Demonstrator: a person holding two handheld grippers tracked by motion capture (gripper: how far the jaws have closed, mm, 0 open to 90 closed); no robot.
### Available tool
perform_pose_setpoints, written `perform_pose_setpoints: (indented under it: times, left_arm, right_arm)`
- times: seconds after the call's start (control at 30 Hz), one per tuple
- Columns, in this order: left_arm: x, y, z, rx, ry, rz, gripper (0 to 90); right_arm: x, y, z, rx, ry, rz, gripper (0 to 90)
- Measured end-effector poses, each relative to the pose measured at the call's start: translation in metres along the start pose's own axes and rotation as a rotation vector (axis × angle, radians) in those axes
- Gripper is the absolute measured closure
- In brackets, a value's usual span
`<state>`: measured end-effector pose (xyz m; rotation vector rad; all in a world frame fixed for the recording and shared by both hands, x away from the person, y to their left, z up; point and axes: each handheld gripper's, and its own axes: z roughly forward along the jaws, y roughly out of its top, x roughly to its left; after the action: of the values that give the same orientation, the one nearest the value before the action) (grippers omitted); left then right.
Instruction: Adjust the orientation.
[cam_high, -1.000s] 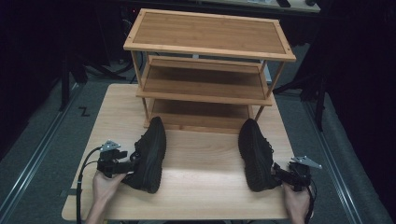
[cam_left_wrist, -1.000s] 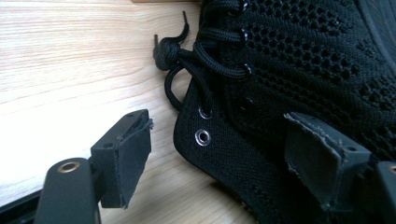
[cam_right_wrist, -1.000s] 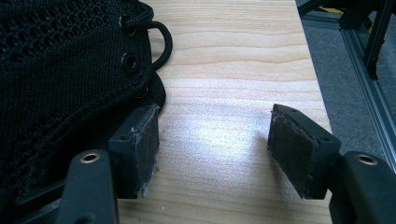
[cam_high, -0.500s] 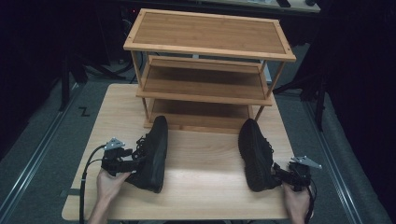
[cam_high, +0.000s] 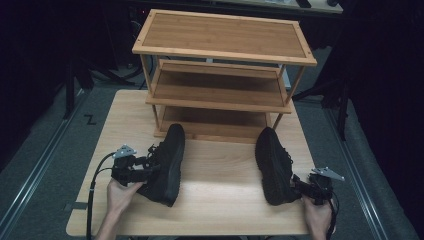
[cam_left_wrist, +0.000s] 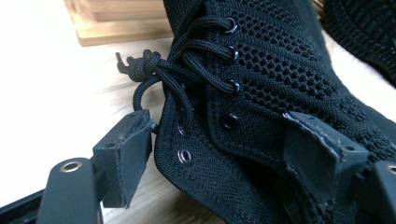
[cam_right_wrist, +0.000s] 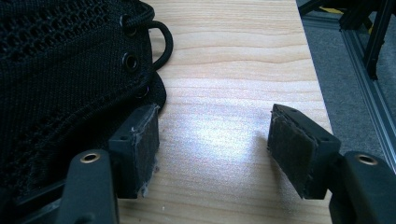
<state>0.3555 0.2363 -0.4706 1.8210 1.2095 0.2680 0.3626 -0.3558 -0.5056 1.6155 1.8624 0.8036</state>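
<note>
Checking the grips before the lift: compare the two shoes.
The left shoe lies slanted, toe toward the rack; the right shoe lies nearly straight. The left gripper straddles the left shoe's collar; the right gripper stands open beside the right shoe, with bare table between its jaws. Both are black, laced, mesh.

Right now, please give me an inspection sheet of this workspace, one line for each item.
Surface: light wooden table, bare between the shoes.
Job's things: left shoe and right shoe, both black, toes toward the wooden shoe rack, its shelves bare.
Clutter: nothing seen.
Grippers: left gripper jaws straddle the left shoe's collar; right gripper open, one jaw beside the right shoe.
Cables: black cable trails from left gripper.
Surroundings: dark; grey floor.
</note>
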Motion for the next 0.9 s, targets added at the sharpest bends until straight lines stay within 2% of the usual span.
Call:
perform_pose_setpoints:
  times: [0.1,0.27,0.5,0.7,0.9]
  left_arm:
    - [-0.004,0.004,0.003,-0.003,-0.020,0.003,24.9]
    - [-0.007,0.007,0.004,0.001,-0.023,0.004,25.5]
    - [-0.018,0.015,0.008,0.004,-0.031,0.036,27.3]
    - [-0.027,0.021,0.013,0.008,-0.039,0.045,31.7]
    - [-0.030,0.027,0.019,0.017,-0.043,0.046,36.6]
  right_arm:
    - [0.000,0.000,0.000,0.000,0.000,0.000,34.2]
    - [0.000,0.000,0.000,0.000,0.001,0.001,34.2]
    - [0.000,0.000,0.000,0.000,0.001,0.001,34.2]
    - [0.000,0.000,0.000,0.000,0.002,0.000,34.2]
    - [0.000,0.000,0.000,0.000,0.003,0.001,34.2]
